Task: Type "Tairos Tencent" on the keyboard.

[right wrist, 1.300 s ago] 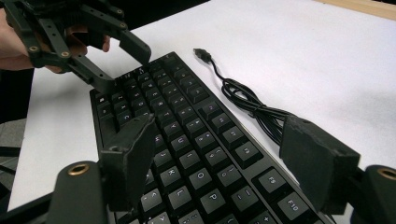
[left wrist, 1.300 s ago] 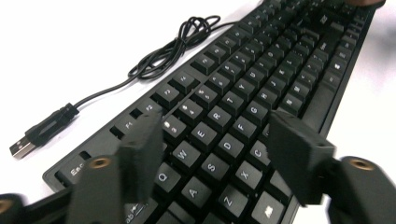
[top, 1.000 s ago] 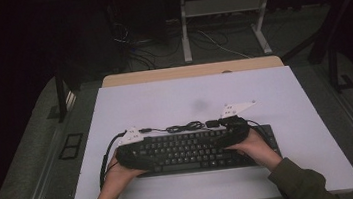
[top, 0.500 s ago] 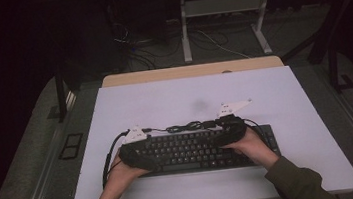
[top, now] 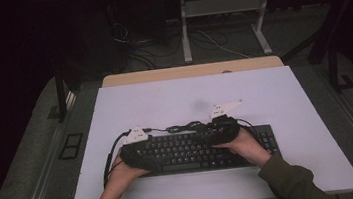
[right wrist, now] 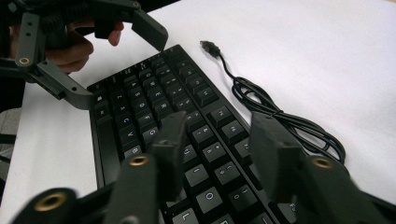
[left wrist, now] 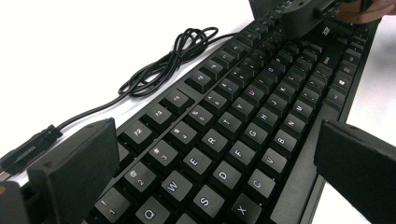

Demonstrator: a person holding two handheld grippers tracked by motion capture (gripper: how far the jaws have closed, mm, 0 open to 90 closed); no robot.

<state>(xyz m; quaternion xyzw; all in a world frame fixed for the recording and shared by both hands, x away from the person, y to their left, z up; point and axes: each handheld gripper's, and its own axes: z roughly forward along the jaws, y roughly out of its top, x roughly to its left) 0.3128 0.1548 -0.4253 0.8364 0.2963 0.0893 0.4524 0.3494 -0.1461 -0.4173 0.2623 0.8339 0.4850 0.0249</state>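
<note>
Left gripper [left wrist: 205, 186] jaws spread wide astride the black plastic keyboard [left wrist: 243, 121], gripping nothing; right gripper [right wrist: 217, 140] jaws, just closing, half-shut over the keys, nothing clamped. Keyboard flat on white table [top: 264, 94], black cable [top: 182, 127] coiled beyond; work looks early, no lift begun.

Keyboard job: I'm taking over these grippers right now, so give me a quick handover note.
Left gripper: jaws wide open, spanning the keyboard at its left end, pads not pressing.
Right gripper: jaws have just been closing, hovering over the keys on the right half, nothing gripped.
Keyboard lies flat on the white table, near its front edge; its cable is coiled behind it, plug loose.
Done: both grippers positioned.
Left: probably grip and move the keyboard.
</note>
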